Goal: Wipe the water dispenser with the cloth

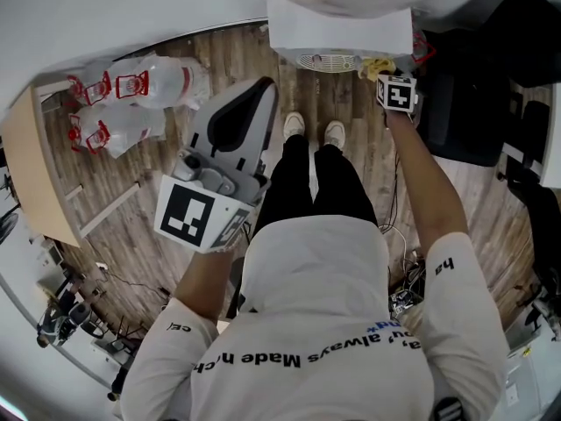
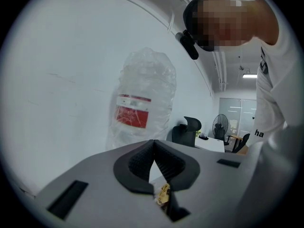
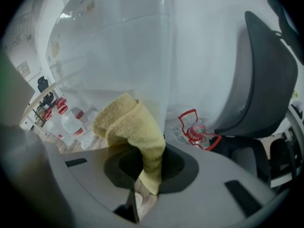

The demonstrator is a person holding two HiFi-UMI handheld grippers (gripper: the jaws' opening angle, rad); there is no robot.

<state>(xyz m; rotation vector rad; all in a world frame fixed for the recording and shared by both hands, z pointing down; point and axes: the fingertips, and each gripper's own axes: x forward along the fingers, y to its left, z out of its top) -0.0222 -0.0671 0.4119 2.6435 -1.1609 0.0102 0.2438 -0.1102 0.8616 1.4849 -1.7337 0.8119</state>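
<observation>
The right gripper (image 3: 149, 167) is clenched on the cloth (image 3: 130, 122). Its jaws pinch the lower end of the yellow towelling, so the free, folded end stands up beyond the tips as a soft pad, and fabric rather than hard plastic meets the dispenser (image 3: 118, 46). From the head view, the right arm is stretched forward and the cloth (image 1: 379, 67) sits at the right front corner of the dispenser (image 1: 337, 24), directly ahead of the gripper (image 1: 396, 90). The folded end appears to press on the pale surface near a vertical edge. I judge this to be the working position for a wiping stroke along that side, though the views do not settle how firm the contact is. The left gripper (image 1: 237, 117) has no part in the wipe. It is drawn back at the person's left side, well apart from the dispenser. Its own view shows the jaws closed tip to tip with nothing between them (image 2: 153, 146), aimed up at a clear bottle (image 2: 142, 103) with a red label. That seems a sensible parking place, since it leaves the wiping arm free room. Empty bottles (image 1: 131, 95) lie on the floor to the left and a dark chair (image 3: 266, 80) stands to the right, both outside the cloth's likely path.
</observation>
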